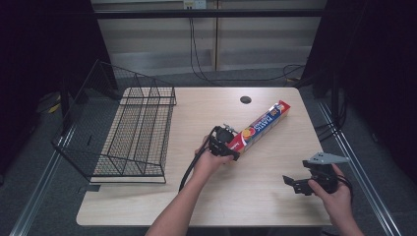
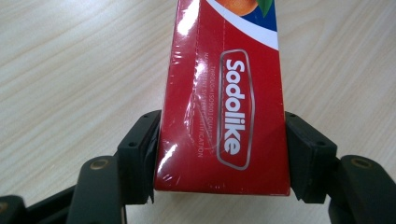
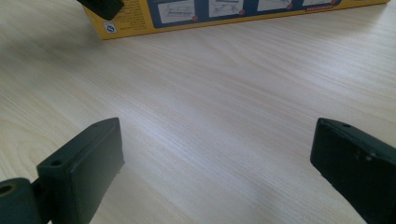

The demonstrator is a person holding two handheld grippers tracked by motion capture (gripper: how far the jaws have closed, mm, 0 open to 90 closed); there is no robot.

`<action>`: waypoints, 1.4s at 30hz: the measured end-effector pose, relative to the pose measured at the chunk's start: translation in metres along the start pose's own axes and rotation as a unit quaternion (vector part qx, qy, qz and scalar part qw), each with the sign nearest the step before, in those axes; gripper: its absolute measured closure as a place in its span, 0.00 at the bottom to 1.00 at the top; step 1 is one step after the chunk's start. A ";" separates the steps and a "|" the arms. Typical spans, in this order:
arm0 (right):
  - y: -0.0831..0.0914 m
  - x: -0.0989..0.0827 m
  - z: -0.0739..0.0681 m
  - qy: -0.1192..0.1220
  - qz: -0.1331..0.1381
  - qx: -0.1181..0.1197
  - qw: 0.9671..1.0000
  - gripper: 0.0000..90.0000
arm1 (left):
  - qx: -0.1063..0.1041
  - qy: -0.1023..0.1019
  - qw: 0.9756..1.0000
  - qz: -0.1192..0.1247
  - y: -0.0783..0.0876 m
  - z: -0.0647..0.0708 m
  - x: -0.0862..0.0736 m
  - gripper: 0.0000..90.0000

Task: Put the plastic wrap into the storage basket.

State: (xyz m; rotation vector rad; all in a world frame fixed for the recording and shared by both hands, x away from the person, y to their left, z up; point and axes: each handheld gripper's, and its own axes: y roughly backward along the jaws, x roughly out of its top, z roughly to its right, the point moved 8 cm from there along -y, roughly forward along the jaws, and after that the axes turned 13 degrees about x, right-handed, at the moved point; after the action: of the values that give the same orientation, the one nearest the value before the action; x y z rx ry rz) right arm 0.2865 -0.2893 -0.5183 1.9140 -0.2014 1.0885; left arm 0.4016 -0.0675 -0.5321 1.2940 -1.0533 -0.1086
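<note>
Clamping the wrap box [image 1: 260, 126] near end, left claw [image 1: 235, 146], box running diagonally far-right, right claw [image 1: 293, 185] agape.

We read "Sodolike" in white letters inside a rounded frame on the red end of the long box [image 2: 224, 107]. Beside it runs a line of print too fine to make out. In the high view, the box's blue band carries "PLASTIC".
</note>
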 end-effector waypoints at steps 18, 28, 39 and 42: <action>-0.003 0.002 -0.005 0.009 0.000 0.000 1.000 0.03 | -0.005 -0.005 1.000 -0.015 0.038 -0.017 -0.053 0.41; -0.006 0.001 -0.009 0.012 -0.006 0.005 1.000 0.03 | -0.015 -0.005 1.000 -0.016 0.044 -0.024 -0.053 0.33; -0.004 0.002 -0.008 0.012 -0.003 0.006 1.000 0.03 | -0.009 -0.007 1.000 -0.002 0.041 -0.026 -0.012 0.30; -0.004 0.002 -0.006 0.008 0.000 0.003 1.000 0.03 | -0.008 -0.008 1.000 0.013 0.036 -0.024 -0.003 0.30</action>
State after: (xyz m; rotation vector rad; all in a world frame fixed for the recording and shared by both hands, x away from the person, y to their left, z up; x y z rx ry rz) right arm 0.2859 -0.2818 -0.5182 1.9097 -0.1903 1.1047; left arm 0.3991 -0.0361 -0.5024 1.2658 -1.0809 -0.1083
